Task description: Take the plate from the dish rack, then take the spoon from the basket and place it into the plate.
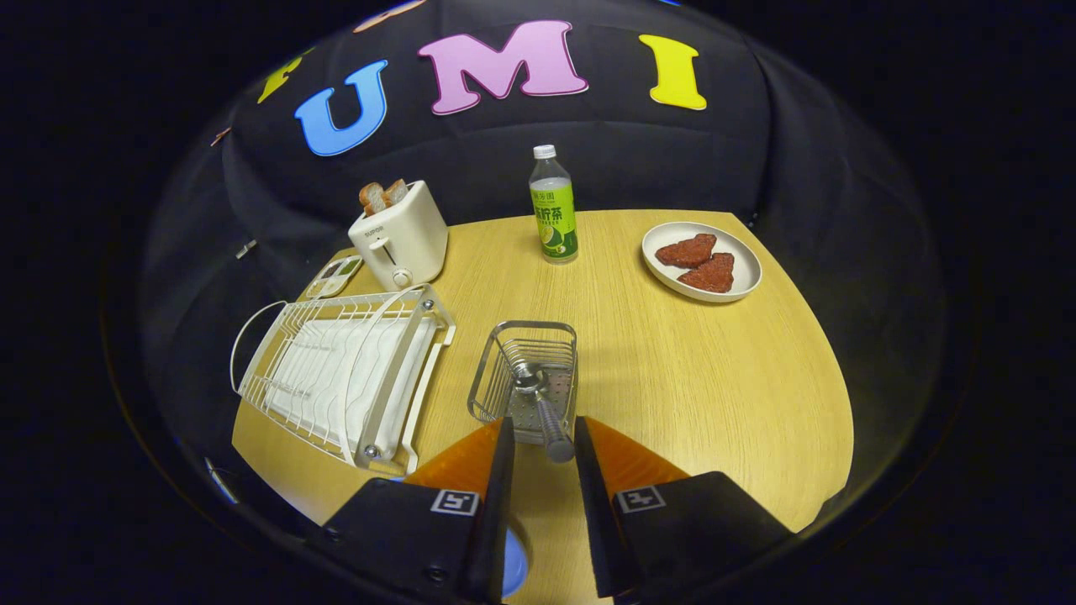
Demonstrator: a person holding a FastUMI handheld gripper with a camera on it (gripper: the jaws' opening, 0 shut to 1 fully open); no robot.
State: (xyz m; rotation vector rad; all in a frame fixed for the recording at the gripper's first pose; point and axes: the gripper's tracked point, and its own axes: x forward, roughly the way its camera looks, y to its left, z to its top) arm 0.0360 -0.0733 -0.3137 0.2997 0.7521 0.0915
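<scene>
1. The spoon [542,403] is seen leaning in the wire basket [525,378], bowl down; its handle end reaches back out of the basket into the gap between the fingers [542,441].
2. The fingers are spread, one on either side of the handle end; no contact with it can be made out.
3. The fingers are pointed forward and down over the counter [672,378], with the basket just ahead of them.
4. A blue edge [514,565], perhaps the plate, is glimpsed under the left finger; what it is cannot be told.
5. The rack [345,374] is set just left of the basket.
6. Beyond the rack a toaster [399,235] with bread is placed.
7. A bottle [552,206] is stood beyond the basket.
8. A dish [702,260] with two red pieces is laid far right, well apart.
</scene>
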